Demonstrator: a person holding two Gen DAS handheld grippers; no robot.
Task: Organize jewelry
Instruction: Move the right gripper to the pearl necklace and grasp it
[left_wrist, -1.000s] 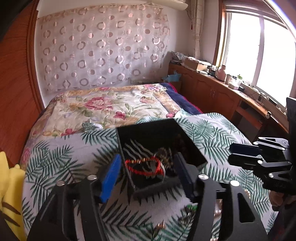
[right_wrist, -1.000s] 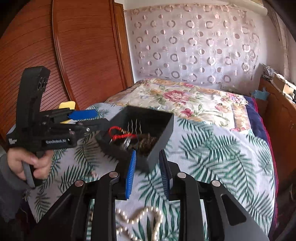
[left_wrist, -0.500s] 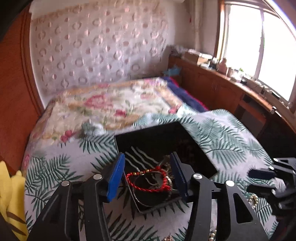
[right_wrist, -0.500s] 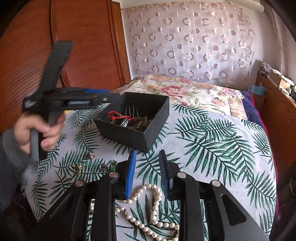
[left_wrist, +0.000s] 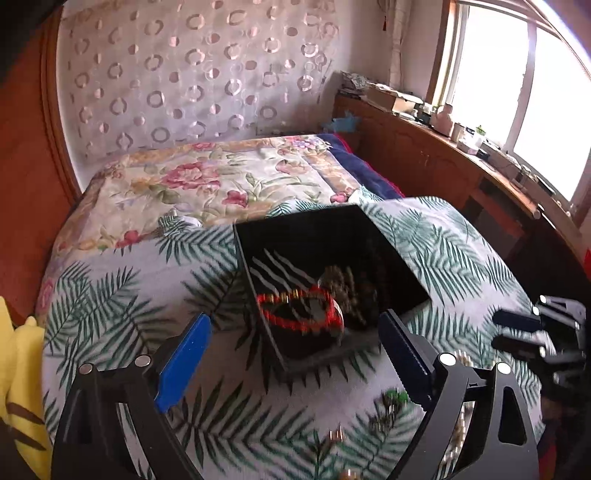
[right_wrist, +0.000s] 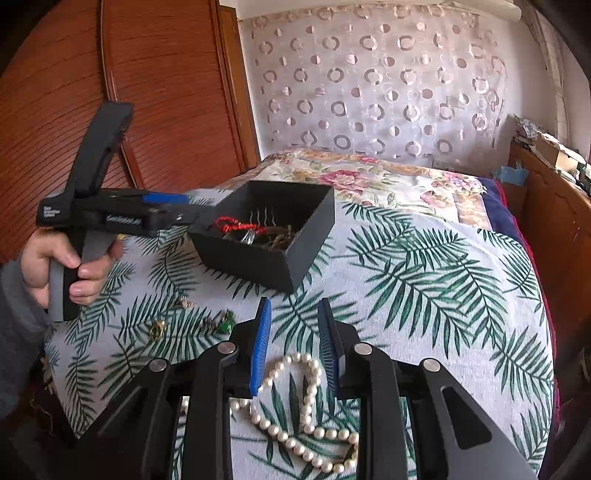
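My left gripper's (left_wrist: 293, 332) blue-padded fingers (left_wrist: 184, 363) spread wide before the open black jewelry box (left_wrist: 391, 266) holding a red beaded bracelet (left_wrist: 295, 308). My right gripper's (right_wrist: 293, 338) fingers sit slightly apart above a white pearl necklace (right_wrist: 306, 402) on the palm-leaf bedspread (right_wrist: 424, 280).

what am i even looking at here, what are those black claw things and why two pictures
Those are two hand-held grippers, one in each of a person's hands; no robot. Each carries a camera looking along its fingers. The left gripper is open, empty, near the black box, which holds a red bracelet and other jewelry. The right gripper is also open, above a pearl necklace on the palm-leaf cloth. Its view shows the person's hand and small loose pieces lying by the box.
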